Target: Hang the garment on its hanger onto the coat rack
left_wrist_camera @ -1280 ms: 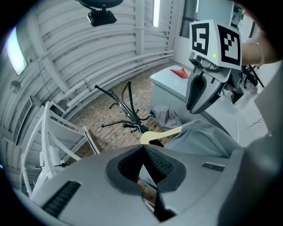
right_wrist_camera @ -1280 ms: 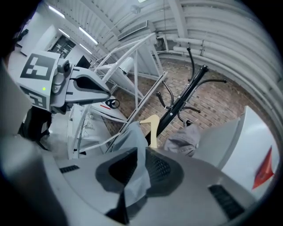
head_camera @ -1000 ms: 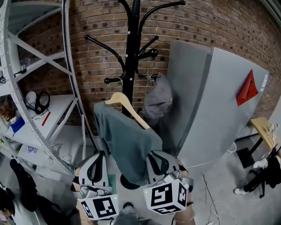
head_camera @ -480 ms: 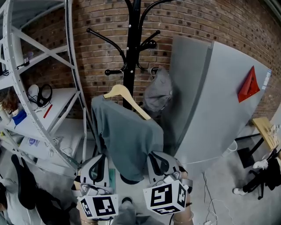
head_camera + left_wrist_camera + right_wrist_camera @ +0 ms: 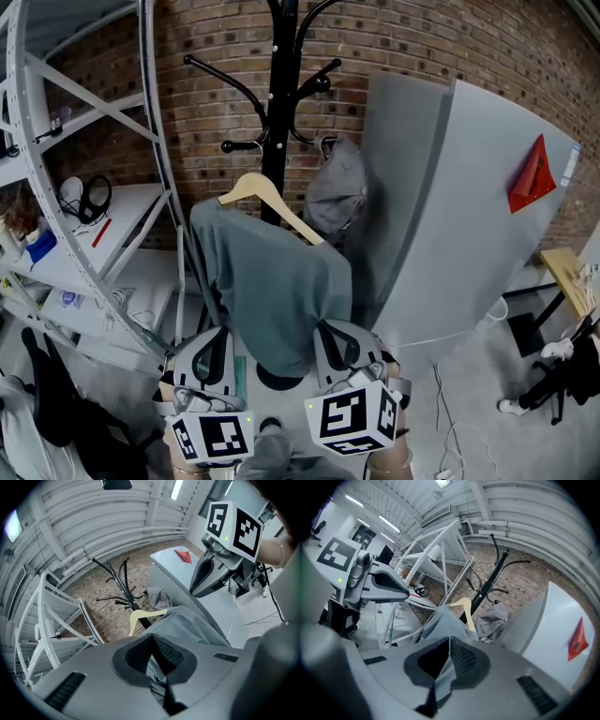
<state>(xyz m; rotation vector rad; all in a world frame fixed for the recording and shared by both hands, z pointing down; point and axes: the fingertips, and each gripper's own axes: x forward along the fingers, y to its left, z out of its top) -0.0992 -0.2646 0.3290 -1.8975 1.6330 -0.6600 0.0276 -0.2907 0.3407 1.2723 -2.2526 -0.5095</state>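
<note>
Coat rack (image 5: 281,94) stands centre, against the wall (image 5: 216,112). Hanger (image 5: 267,202) sits just before the rack's pole, with the garment (image 5: 272,291) draped over it. Cap (image 5: 337,197) on a rack arm, right of the hanger. Shelving (image 5: 84,141) left of the rack, headphones (image 5: 89,211) on a shelf. Cabinet (image 5: 450,216) right of the rack.

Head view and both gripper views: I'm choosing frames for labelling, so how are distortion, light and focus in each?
Head view: heavy fisheye, the shelving bows into arcs; even light, sharp. Left gripper view: black vignette round the edge, ceiling light blown out, the jaws close up and soft. Right gripper view: same vignette and bending; garment and coat rack are clear.
</note>
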